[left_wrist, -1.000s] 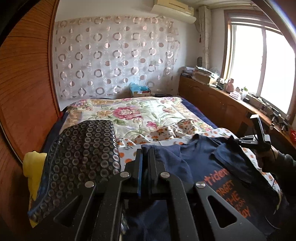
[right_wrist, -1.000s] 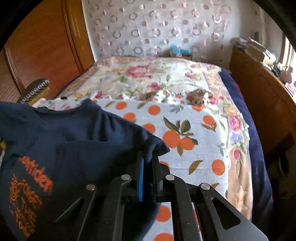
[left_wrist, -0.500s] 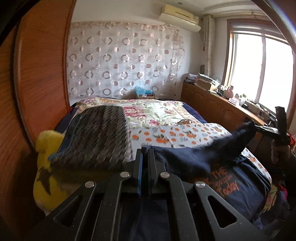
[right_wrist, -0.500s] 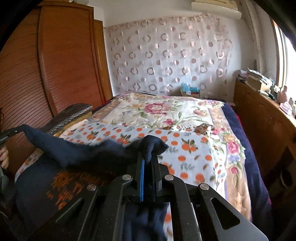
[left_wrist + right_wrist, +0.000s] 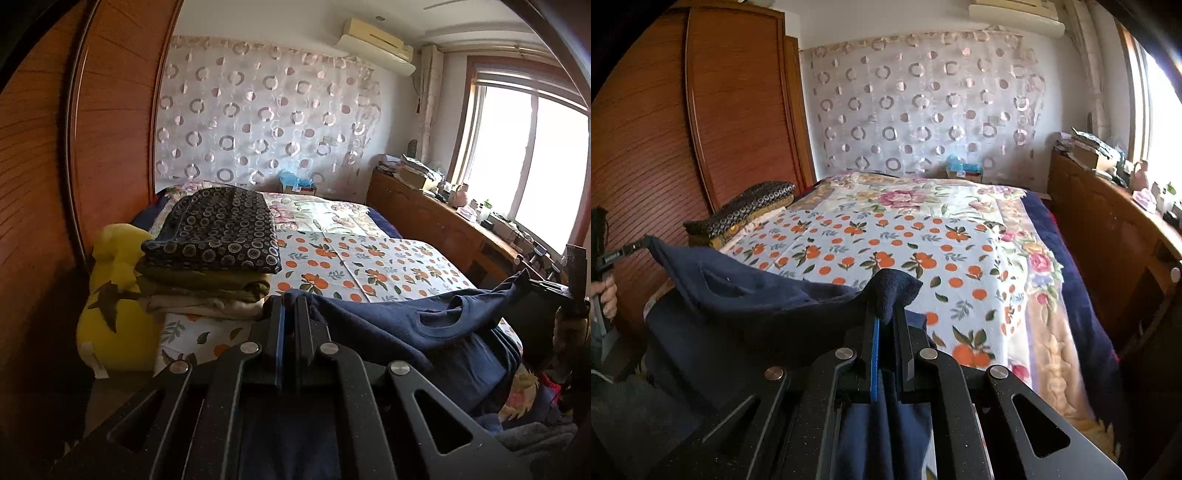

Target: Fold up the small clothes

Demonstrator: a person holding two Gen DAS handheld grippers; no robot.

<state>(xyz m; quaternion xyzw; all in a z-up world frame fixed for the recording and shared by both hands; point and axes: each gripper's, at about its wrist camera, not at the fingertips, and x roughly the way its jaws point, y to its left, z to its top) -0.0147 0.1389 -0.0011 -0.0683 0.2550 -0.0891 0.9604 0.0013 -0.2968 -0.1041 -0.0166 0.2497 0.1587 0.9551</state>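
Observation:
A navy T-shirt (image 5: 388, 325) hangs stretched between my two grippers above the near end of the bed. My left gripper (image 5: 291, 310) is shut on one shoulder corner of it. My right gripper (image 5: 886, 314) is shut on the other corner, which bunches over its fingertips. The shirt's neck opening (image 5: 443, 321) faces up in the left wrist view. The shirt (image 5: 757, 291) sags toward the bed's front edge in the right wrist view. Each gripper shows at the far side of the other's view, the right one (image 5: 546, 286) and the left one (image 5: 635, 245).
A stack of folded clothes (image 5: 218, 251) with a dark ring-patterned piece on top sits at the bed's left side beside a yellow cushion (image 5: 114, 295). An orange-print sheet (image 5: 886, 251) covers the bed. A wooden wardrobe (image 5: 701, 129) stands left, a wooden cabinet (image 5: 1108, 229) right.
Both grippers have lifted the shirt off the bed and pulled back toward the bed's near end. The shirt went from lying on the sheet to hanging stretched between them.

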